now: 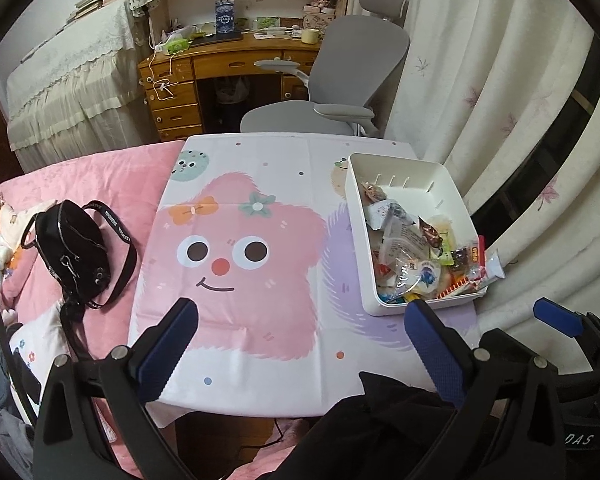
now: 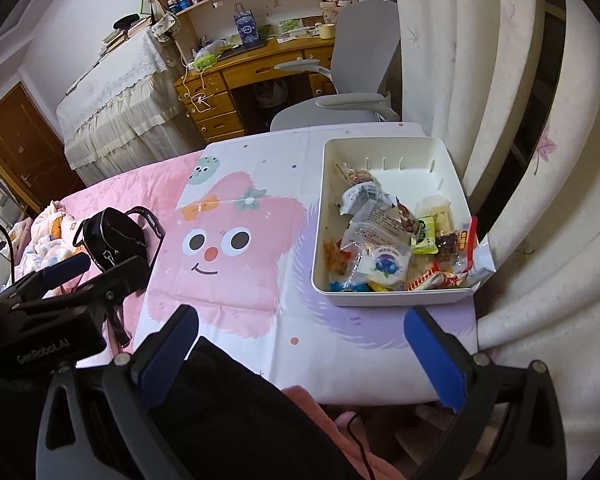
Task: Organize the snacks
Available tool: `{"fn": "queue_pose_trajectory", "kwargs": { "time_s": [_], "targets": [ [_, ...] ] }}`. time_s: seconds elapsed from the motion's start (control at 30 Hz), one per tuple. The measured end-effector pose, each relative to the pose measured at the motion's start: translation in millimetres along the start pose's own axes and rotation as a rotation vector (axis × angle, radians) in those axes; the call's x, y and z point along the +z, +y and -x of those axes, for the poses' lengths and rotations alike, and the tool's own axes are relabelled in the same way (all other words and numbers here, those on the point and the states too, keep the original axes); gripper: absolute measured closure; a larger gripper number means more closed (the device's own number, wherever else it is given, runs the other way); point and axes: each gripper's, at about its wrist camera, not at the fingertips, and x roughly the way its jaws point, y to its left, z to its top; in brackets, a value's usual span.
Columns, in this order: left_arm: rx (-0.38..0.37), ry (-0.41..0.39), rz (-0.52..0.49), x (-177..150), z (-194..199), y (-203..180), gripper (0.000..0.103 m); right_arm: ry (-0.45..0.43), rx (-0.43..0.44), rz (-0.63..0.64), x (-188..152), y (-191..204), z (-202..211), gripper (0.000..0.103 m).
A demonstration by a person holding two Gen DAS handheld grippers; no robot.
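Your left tool (image 1: 300,328) hangs low over the near edge of the bench (image 1: 284,376), its blue-padded fingers (image 1: 172,344) spread wide with nothing between them. Your right tool (image 2: 300,344) sits alongside in the same posture, fingers (image 2: 436,360) wide apart and gripping nothing; its blue tip also shows at the right edge of the left wrist view.

The snacks (image 2: 384,240) lie heaped inside a white bin (image 2: 384,148) at the far right of the bench, close to the curtain (image 2: 540,160). Most wrappers crowd the bin's near half, and one red-and-white packet (image 2: 476,256) pokes over its right rim. A round pouch printed with a blueberry (image 2: 384,266) rests near the front of the pile.

The bench wears a cloth printed with a pink star-shaped cartoon face (image 1: 228,256). To its left, a black handbag (image 1: 74,252) lies on a pink bedspread (image 1: 100,184), strap looped beside it. Behind the bench stand a grey office chair (image 1: 360,64) and a wooden desk (image 1: 204,68) under bookshelves.
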Motion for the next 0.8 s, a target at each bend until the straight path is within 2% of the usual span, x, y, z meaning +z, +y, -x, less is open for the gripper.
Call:
{"fn": "queue_pose_trajectory", "kwargs": {
  "time_s": [0.37,0.8],
  "targets": [
    [0.048,-0.005,-0.036,6,-5,-12,0.001,0.025,-0.006,-0.024,5,-10,-10,0.0],
    [0.06,-0.006,-0.037,11,-6,-12,0.001,0.045,-0.003,-0.032,8,-16,-17,0.0]
  ]
}}
